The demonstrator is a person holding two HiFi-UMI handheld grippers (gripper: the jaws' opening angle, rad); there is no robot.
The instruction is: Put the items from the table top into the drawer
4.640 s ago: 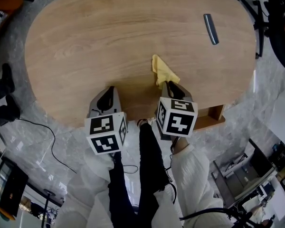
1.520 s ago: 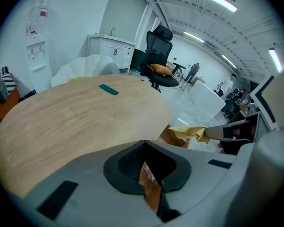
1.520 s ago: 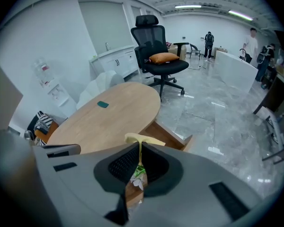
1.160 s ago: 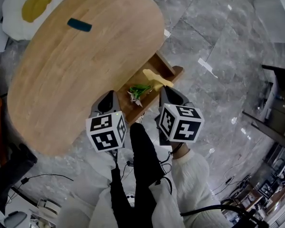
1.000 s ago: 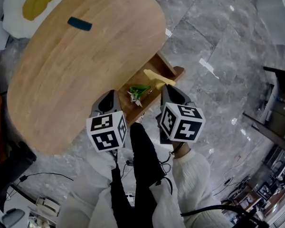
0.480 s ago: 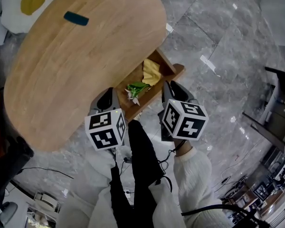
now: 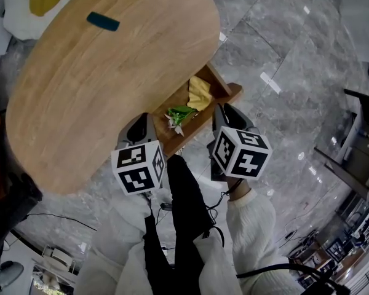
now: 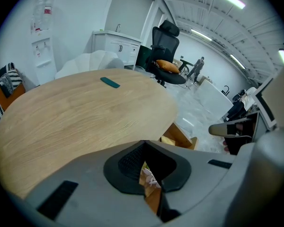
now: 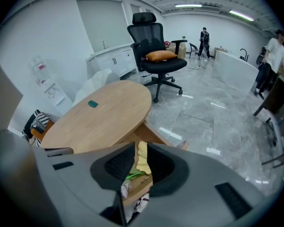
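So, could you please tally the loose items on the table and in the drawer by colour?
Yellow: 1, the cloth in the drawer
Green and white: 1, the sprig in the drawer
Teal: 1, the bar on the table
Total: 3

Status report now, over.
Left claw shut, empty. Right claw just opened, empty. Yellow cloth lies in open wooden drawer. Dark teal flat bar lies on oval wooden table.
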